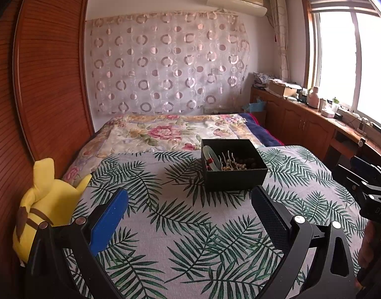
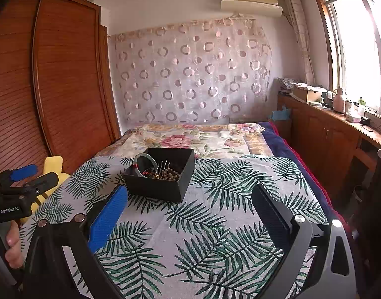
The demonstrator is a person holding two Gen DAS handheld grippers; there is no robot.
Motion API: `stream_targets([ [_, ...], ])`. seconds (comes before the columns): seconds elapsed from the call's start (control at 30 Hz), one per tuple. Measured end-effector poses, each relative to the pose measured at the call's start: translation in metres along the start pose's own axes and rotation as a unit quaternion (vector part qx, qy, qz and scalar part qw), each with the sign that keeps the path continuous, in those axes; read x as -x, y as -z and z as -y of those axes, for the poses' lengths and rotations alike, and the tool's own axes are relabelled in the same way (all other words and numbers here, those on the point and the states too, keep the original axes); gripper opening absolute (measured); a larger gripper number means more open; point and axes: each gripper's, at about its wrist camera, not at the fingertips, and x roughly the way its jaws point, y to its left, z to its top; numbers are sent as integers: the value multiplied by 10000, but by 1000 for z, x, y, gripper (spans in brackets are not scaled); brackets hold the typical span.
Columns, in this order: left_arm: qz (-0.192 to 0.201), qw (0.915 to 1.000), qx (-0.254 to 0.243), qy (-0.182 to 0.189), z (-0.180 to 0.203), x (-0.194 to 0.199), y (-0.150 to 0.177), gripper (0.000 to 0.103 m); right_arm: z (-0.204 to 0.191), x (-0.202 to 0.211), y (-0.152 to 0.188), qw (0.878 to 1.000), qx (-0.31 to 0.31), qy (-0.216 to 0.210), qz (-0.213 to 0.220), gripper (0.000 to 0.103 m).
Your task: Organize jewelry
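A square black cardboard box (image 1: 234,165) on the leaf-print bedspread (image 1: 190,224) holds a pale green bangle (image 2: 145,164), a metal hair comb (image 2: 163,167) and dark beads (image 2: 173,173), all jumbled together. None lies on the cloth, which fits jewelry just gathered or awaiting sorting. The left gripper (image 1: 189,215) sits at the box's six o'clock and the right gripper (image 2: 189,214) at its five, both spread wide and empty.

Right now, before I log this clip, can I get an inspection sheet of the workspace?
Surface: palm-leaf printed cloth over the bed, lying flat.
Job's things: open black square box holding a pale green bangle, a metal hair comb and dark beads.
Clutter: yellow plush toy at the cloth's left edge.
Grippers: left tool and right tool open, holding nothing.
Cables: some on the window-side counter.
Surroundings: wooden wardrobe, patterned curtain, air conditioner.
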Motion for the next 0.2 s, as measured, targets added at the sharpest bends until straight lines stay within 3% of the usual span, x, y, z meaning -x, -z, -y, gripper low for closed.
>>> stream_targets([
  [0.2,-1,10000,-31,-24,2,4,-3,95,0,0,0,10000,2,-16,-2,101],
])
